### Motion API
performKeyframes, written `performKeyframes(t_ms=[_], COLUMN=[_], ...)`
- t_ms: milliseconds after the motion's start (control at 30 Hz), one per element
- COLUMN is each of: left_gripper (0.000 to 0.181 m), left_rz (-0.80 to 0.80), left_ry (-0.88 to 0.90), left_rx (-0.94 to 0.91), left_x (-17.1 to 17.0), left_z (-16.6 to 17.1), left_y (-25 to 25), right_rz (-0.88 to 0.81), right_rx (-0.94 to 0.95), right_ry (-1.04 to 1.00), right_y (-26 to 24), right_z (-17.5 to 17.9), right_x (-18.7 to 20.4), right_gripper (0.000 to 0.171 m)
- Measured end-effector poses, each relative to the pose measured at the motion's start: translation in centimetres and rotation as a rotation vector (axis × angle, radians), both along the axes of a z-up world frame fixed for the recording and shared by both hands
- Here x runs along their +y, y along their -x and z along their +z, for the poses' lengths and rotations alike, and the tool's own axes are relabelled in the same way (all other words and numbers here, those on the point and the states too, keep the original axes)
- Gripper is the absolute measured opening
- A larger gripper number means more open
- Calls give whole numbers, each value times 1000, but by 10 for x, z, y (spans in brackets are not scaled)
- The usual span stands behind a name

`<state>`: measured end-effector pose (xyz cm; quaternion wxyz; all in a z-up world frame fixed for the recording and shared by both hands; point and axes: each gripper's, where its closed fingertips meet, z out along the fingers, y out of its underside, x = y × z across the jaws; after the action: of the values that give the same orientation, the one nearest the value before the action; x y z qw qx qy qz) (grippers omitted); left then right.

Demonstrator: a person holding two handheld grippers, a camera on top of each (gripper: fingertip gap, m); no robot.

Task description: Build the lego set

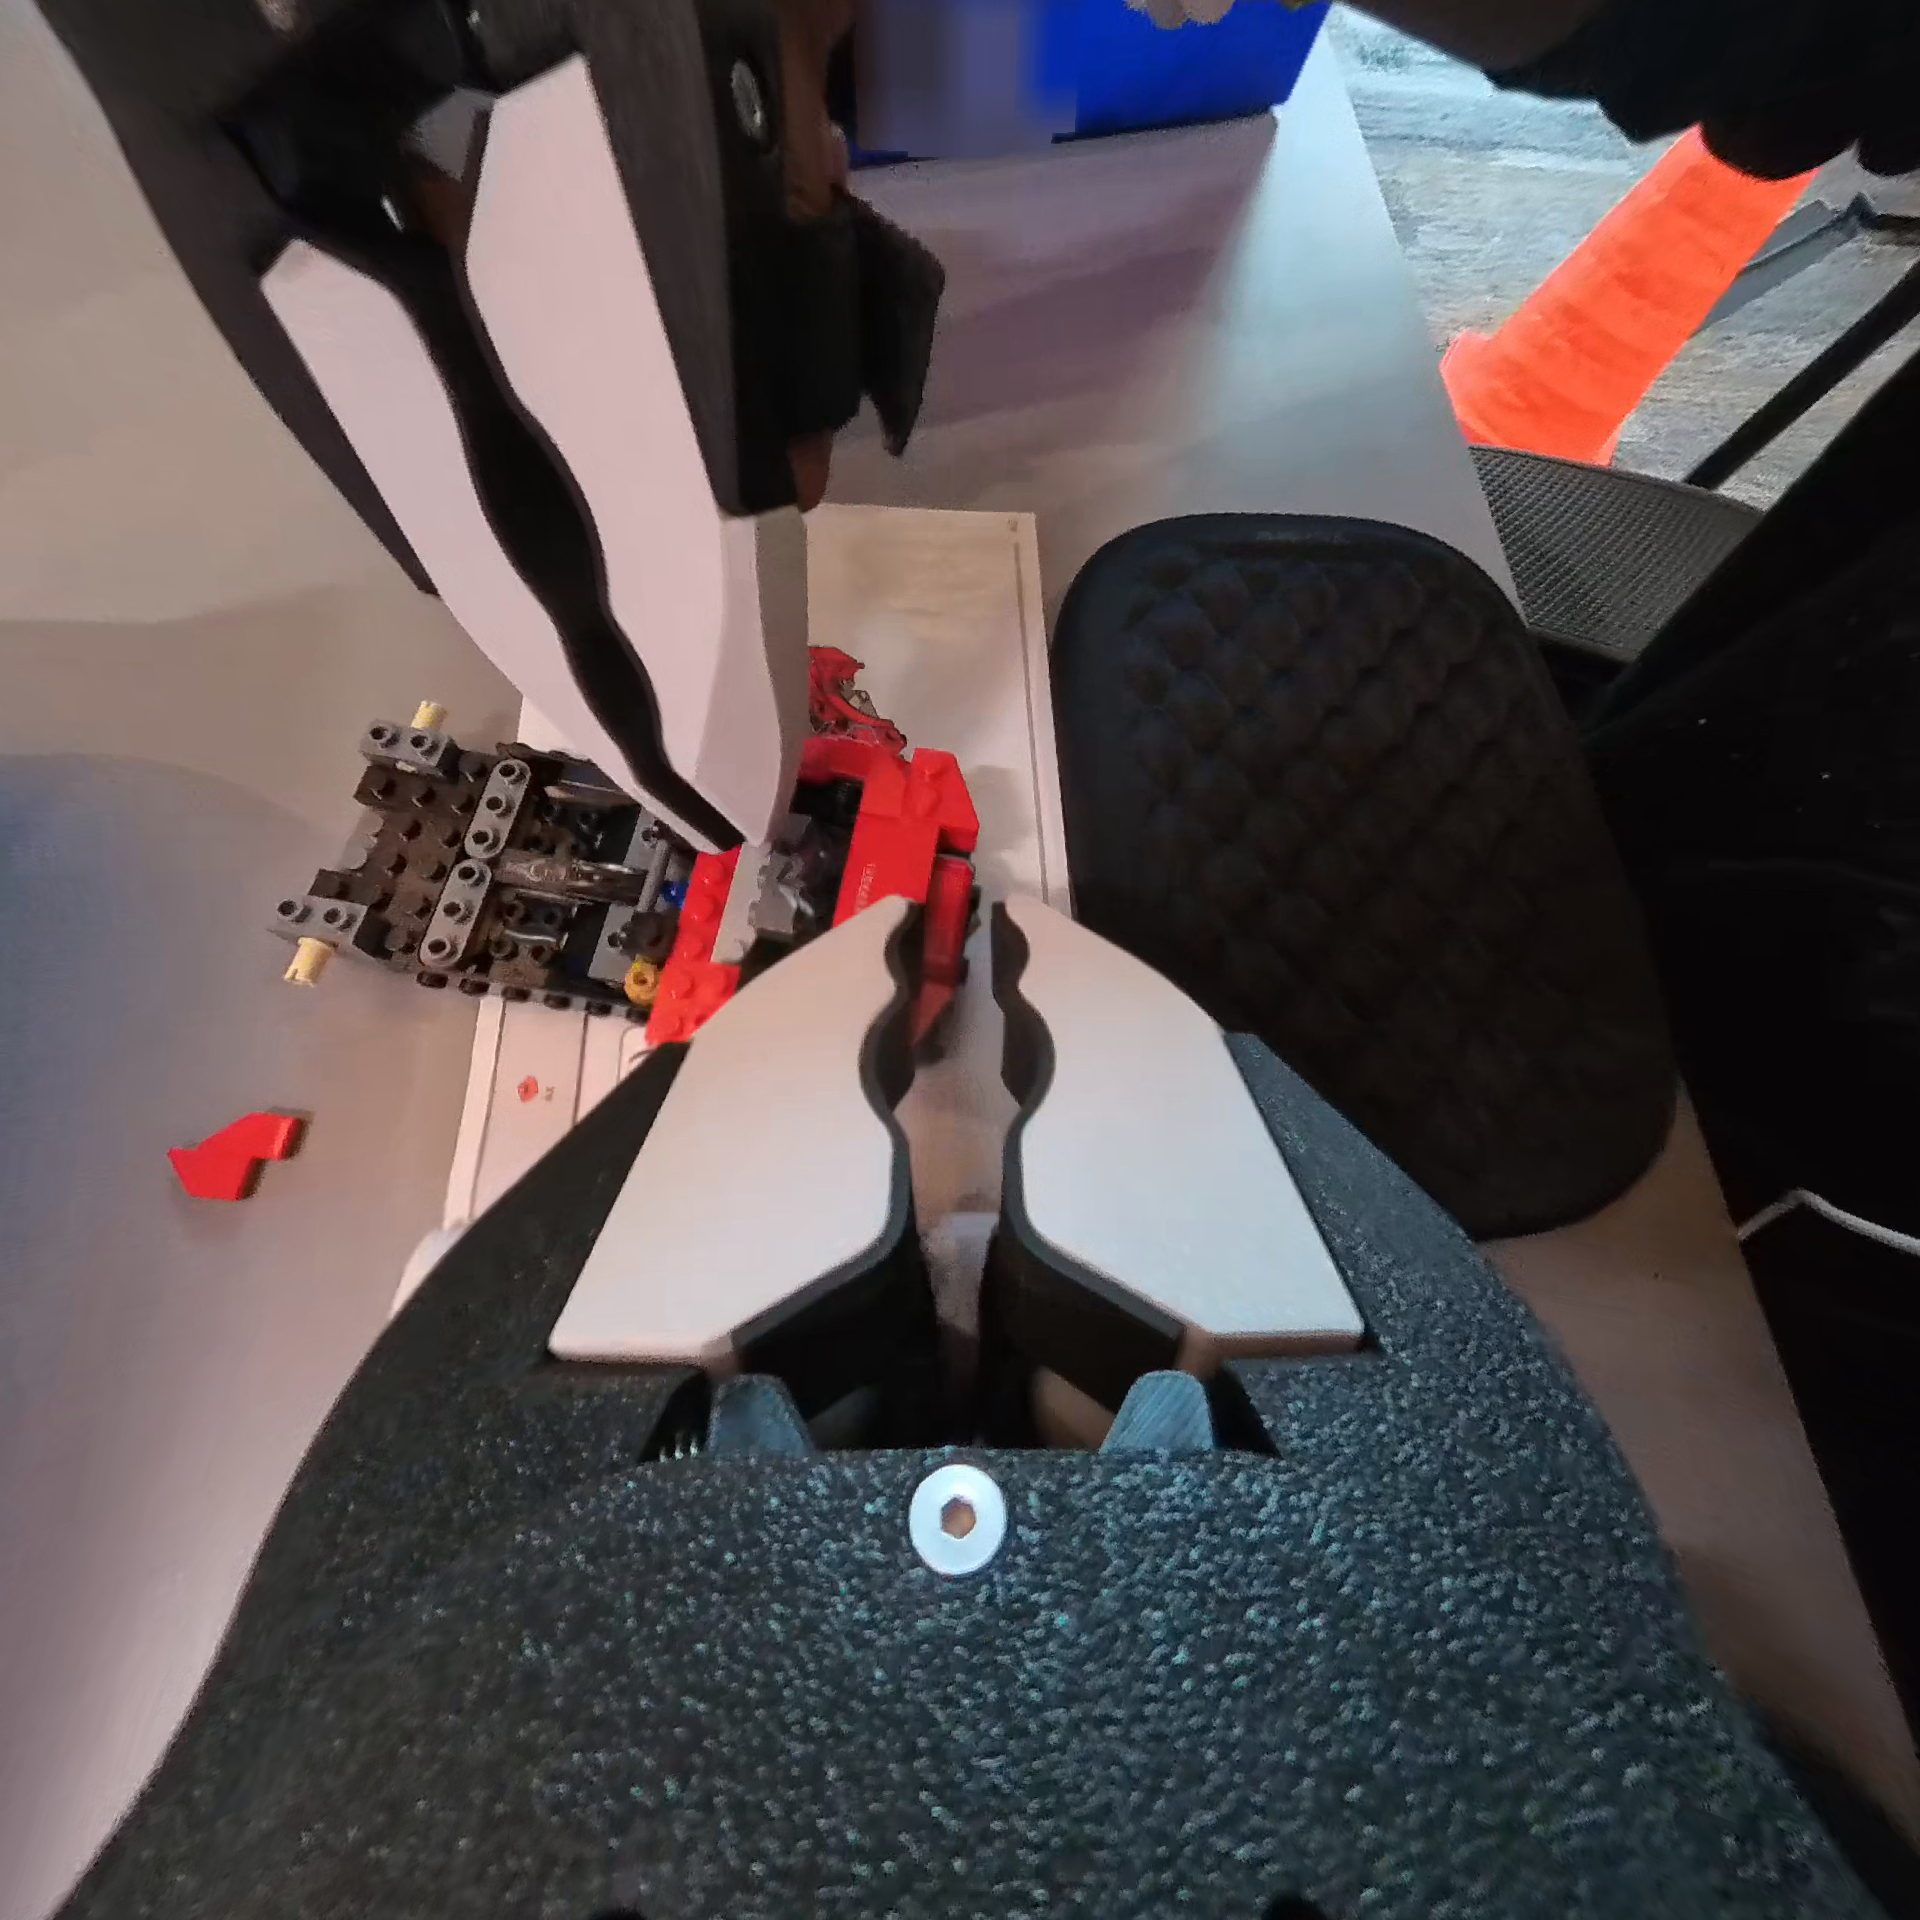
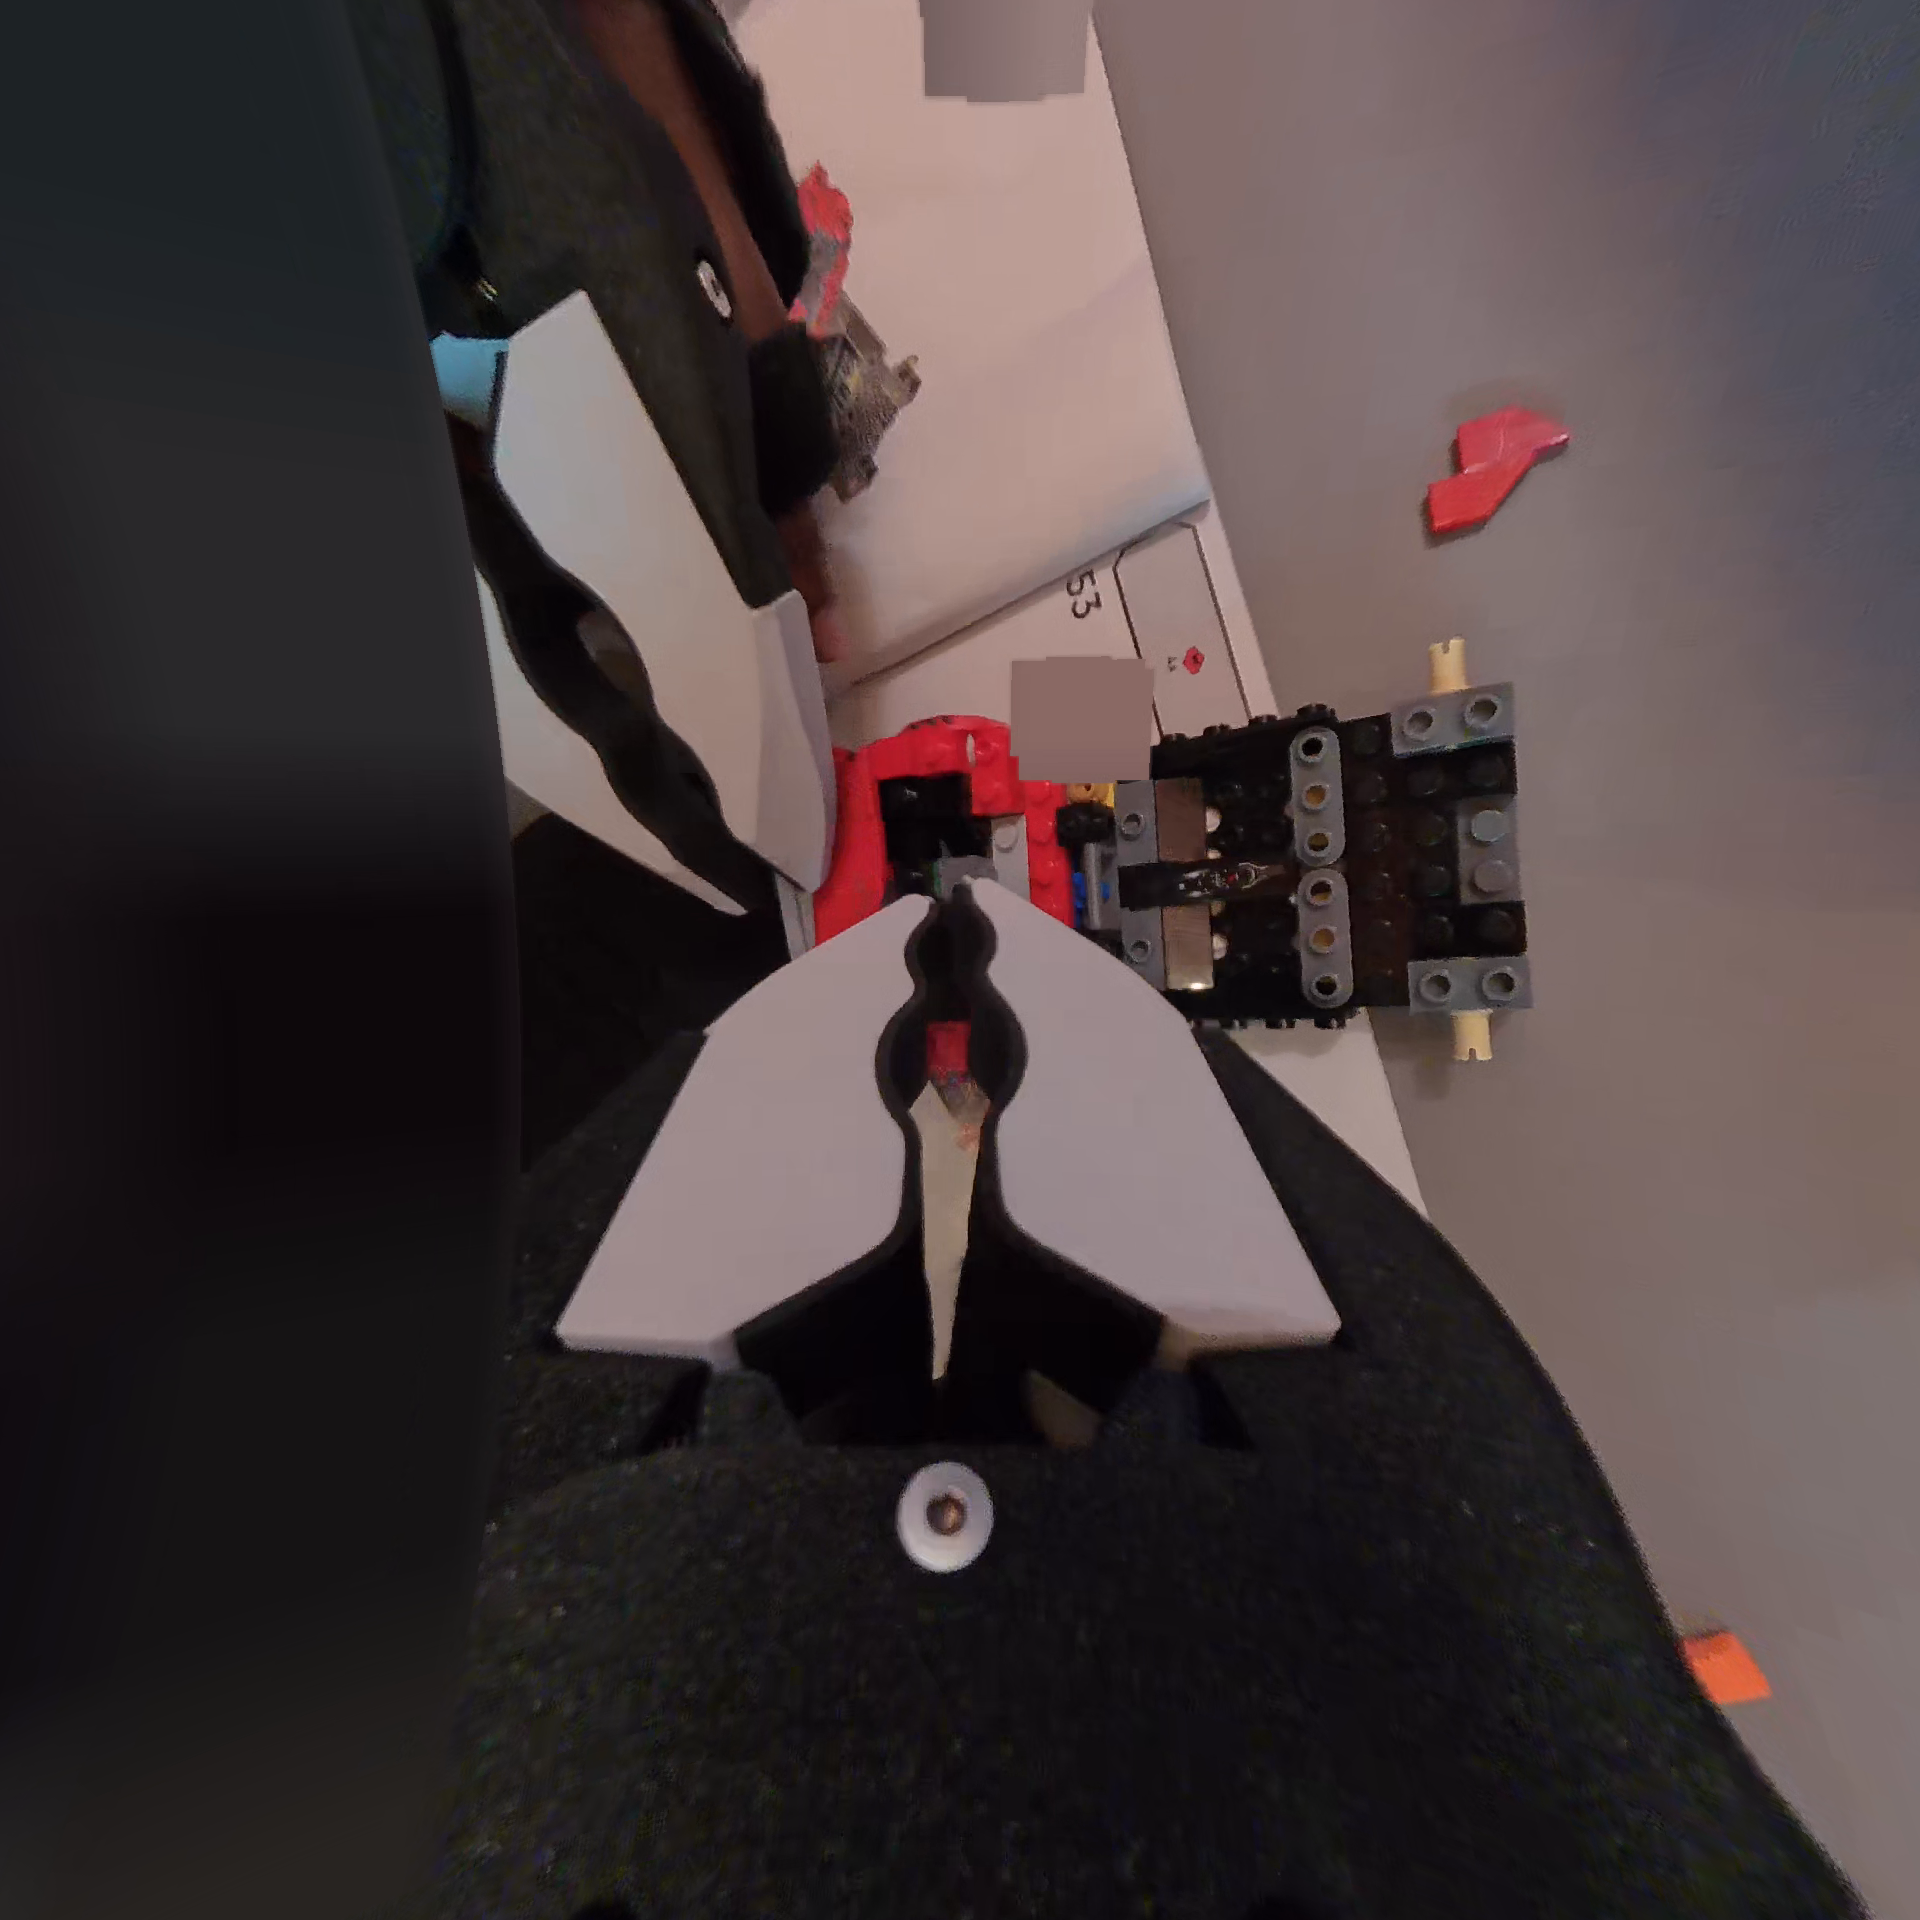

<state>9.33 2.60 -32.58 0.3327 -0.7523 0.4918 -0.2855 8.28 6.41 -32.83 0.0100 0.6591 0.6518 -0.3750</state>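
The half-built car (image 1: 644,883), black at one end and red at the other, lies partly on the open booklet (image 1: 935,623) on the table (image 1: 156,520). The left gripper (image 1: 951,914) grips the car's red end with a narrow gap. The right gripper (image 2: 951,899) meets it from above, tips nearly closed on a small grey piece (image 1: 764,883); a loose red piece (image 1: 234,1153) lies well apart.
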Motion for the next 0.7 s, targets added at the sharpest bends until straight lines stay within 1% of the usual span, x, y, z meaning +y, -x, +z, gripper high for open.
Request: performKeyframes(t_ms=[100, 200, 300, 400, 533, 700], left_gripper=[13, 13, 13, 13, 14, 14], left_rz=[20, 42, 64, 88, 97, 91], left_ry=[-14, -37, -51, -52, -60, -55], left_rx=[-4, -18, -36, -58, -60, -55], left_x=[-1, -1, 0, 5, 6, 5], left_z=[4, 10, 13, 14, 12, 9], left_y=[5, 8, 10, 12, 14, 13], right_rz=[-1, -8, -54, -91, -68, -50], right_rx=[106, 210, 289, 290, 234, 215], right_ry=[-1, -54, -98, -97, -98, -95], right_y=[5, 5, 5, 5, 1, -1], right_z=[7, 12, 14, 11, -1, -1], right_x=[-6, -8, -5, -6, -12, -13], right_gripper=[1, 0, 0, 0, 0, 0])
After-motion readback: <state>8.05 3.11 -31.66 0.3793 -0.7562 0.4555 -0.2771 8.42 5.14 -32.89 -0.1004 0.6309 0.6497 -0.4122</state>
